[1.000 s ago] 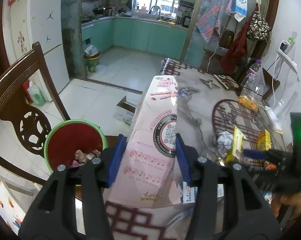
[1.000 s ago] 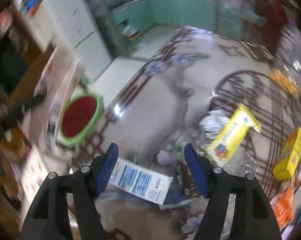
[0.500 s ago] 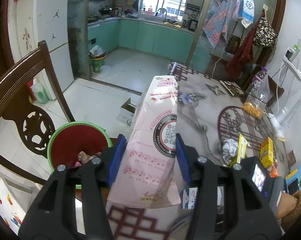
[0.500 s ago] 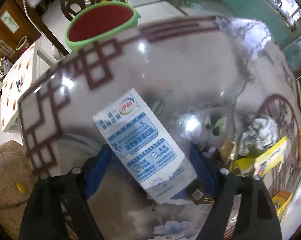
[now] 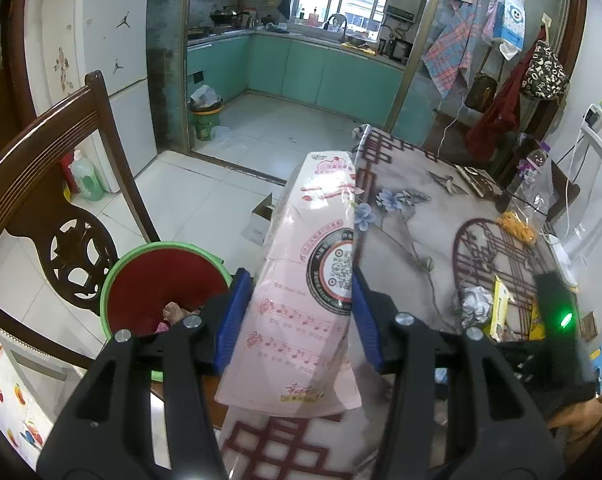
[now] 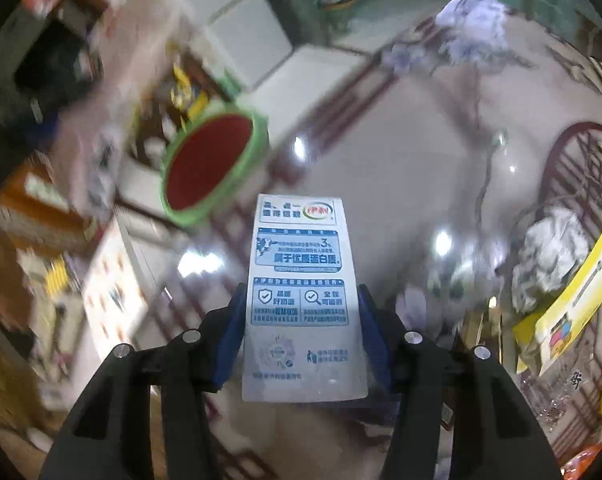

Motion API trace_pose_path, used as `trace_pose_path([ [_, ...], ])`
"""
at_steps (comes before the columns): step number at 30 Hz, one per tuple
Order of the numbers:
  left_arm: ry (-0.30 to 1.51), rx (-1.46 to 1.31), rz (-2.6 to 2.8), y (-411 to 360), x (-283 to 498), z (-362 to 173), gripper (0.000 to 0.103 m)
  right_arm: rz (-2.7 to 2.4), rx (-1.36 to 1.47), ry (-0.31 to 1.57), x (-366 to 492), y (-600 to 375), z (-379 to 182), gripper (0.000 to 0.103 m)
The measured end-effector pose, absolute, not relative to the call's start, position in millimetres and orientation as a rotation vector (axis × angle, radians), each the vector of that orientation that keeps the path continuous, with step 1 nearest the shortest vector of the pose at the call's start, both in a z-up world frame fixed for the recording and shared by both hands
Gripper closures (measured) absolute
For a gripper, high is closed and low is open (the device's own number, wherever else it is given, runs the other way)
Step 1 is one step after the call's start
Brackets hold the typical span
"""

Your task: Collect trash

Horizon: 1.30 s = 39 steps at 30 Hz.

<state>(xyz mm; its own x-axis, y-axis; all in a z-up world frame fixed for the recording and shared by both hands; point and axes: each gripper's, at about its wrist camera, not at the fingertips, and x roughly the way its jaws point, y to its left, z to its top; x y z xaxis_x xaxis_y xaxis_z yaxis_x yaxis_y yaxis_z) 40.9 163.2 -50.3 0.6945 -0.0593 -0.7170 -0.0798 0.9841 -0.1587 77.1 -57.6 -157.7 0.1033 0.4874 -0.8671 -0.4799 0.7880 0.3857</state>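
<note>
My left gripper (image 5: 299, 316) is shut on a pink plastic wrapper (image 5: 313, 292) printed with music notes and a QR code, held over the table's near left edge. A green-rimmed bin with a red liner (image 5: 157, 284) stands on the floor just left of it, with some scraps inside. My right gripper (image 6: 301, 340) is shut on a white and blue milk carton (image 6: 303, 296), lifted above the table. The bin also shows in the right wrist view (image 6: 211, 160), beyond the carton to the left.
The patterned table (image 5: 413, 216) holds a crumpled paper ball (image 6: 549, 256), a yellow packet (image 6: 573, 304), a yellow box (image 5: 537, 320) and a plastic bag with snacks (image 5: 521, 216). A dark wooden chair (image 5: 49, 200) stands behind the bin.
My right gripper has closed on the milk carton and lifted it off the table, turning it upright towards the bin. My left gripper holds the pink wrapper in much the same place.
</note>
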Motion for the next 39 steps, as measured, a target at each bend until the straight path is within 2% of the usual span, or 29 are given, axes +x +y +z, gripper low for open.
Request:
trace_pose_path([
  [5,0.809,-0.19,0.027,175,45,-53,0.055,0.725,0.137,1.18,103,-45,-123,0.052],
  [11,0.824,-0.211,0.097,203,46,-62,0.055,0.796,0.161,1.144,120,15,-104,0.052],
  [25,0.911,-0.273,0.28,286,53,-100,0.055,0.908,0.157,1.252,159,121,-129,0.052],
  [39,0.918,-0.283,0.35,314,76,-112,0.055,0.942,0.107,1.247,185,175,-139,0.052],
])
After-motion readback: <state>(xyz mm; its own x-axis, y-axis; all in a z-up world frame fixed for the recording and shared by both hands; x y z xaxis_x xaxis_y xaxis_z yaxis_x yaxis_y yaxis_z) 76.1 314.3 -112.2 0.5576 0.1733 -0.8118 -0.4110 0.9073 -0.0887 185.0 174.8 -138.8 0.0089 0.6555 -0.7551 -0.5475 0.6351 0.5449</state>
